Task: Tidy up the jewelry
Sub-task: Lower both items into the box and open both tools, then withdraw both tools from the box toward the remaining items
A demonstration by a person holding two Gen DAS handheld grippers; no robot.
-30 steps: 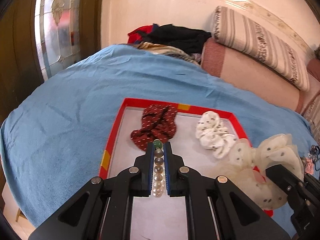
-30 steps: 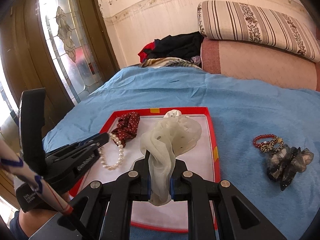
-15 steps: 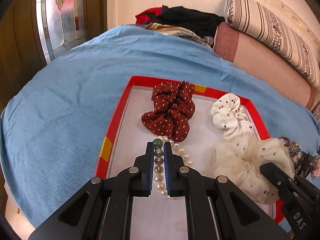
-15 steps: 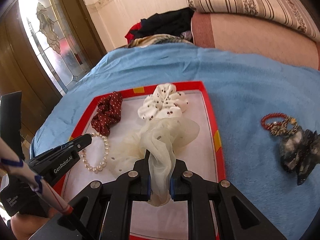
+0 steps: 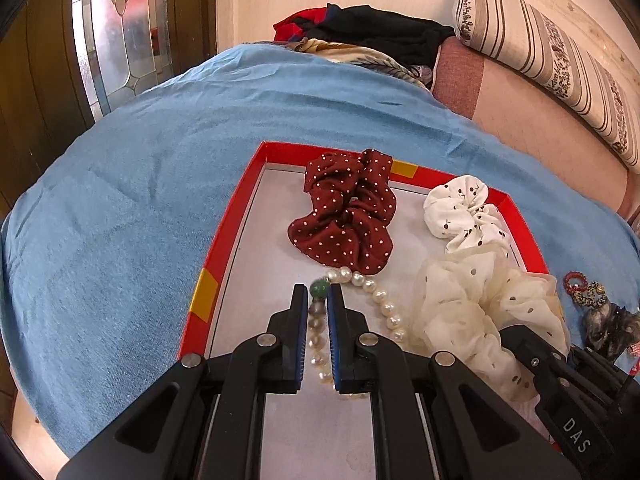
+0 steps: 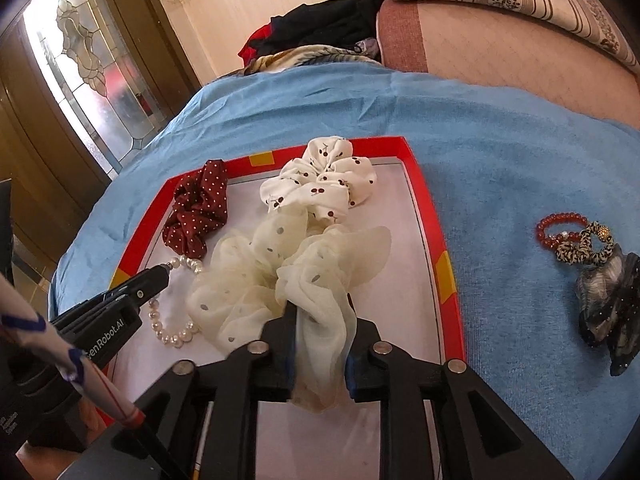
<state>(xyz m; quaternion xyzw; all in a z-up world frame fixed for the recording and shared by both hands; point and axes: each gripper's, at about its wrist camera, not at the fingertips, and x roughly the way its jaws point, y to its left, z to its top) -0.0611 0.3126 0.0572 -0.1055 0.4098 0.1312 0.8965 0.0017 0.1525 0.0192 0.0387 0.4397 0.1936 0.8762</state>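
Note:
A red-rimmed tray (image 5: pixel 224 236) (image 6: pixel 436 240) lies on a blue cloth. In it lie a maroon dotted scrunchie (image 5: pixel 344 216) (image 6: pixel 198 208), a white cherry-print scrunchie (image 5: pixel 464 212) (image 6: pixel 320 180), a cream sheer scrunchie (image 5: pixel 480 304) (image 6: pixel 256 280) and a pearl bracelet (image 5: pixel 380 296) (image 6: pixel 176 332) with a green bead. My left gripper (image 5: pixel 319 292) (image 6: pixel 160 272) has its jaws slightly apart around the bracelet, which rests on the tray. My right gripper (image 6: pixel 320 312) has its jaws parted, with the cream scrunchie lying loose between them on the tray.
On the cloth right of the tray lie a red bead bracelet (image 6: pixel 556 228), a leopard-print bracelet (image 6: pixel 588 244) and a dark hair clip (image 6: pixel 612 304). Clothes (image 5: pixel 372 36) and striped cushions (image 5: pixel 560 52) are at the back. A glass door (image 5: pixel 116 32) is at the left.
Both grippers have lowered their loads into the tray and their jaws have opened a little. The bracelet and the cream scrunchie now rest on the tray floor.

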